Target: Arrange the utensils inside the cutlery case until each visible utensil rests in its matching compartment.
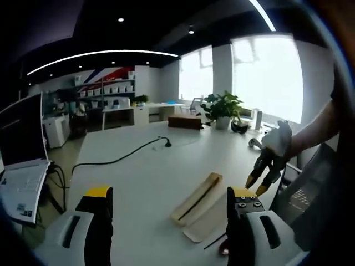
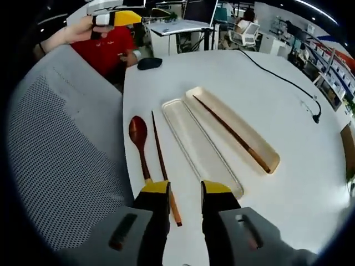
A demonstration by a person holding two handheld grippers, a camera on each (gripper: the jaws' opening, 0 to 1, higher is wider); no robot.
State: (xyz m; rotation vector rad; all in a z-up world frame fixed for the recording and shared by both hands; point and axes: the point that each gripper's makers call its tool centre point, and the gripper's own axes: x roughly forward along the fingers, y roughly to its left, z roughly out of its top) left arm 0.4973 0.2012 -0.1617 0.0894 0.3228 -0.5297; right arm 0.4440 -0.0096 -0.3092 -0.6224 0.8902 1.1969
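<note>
Left gripper (image 1: 169, 200): fingers apart with nothing between them, held above the white counter (image 1: 138, 177); yellow tips on black fingers.
Laptop (image 1: 22, 149): at the far left of the left gripper view, open, on a stand beside the counter.
Cable (image 1: 119, 158): black, running across the counter to a small plug end near the middle.
Case (image 1: 202, 202): seen in the left gripper view just left of the right finger, pale wood, with a dark stick lying in it.
Right gripper (image 1: 262, 180): comes into the left gripper view from the right, gripped by a gloved hand (image 1: 277, 141) (its fingers point down toward the counter; open or closed I cannot tell here).
Chair (image 2: 61, 149): grey mesh, against the counter edge on the left of the right gripper view.
Spoon (image 2: 138, 138): dark red, lying on the bare counter, outside the case, bowl away from the camera.
Loose chopstick (image 2: 163, 172): just beside the spoon, on the counter, its near end between the right gripper's fingers in the picture.
Right fingers (image 2: 158, 191): apart, clamped on nothing, above the counter.
Lid (image 2: 199, 147): pale shallow tray, touching the case base along its long side.
Case base (image 2: 260, 141): holds the second chopstick (image 2: 230, 133) lengthwise.
</note>
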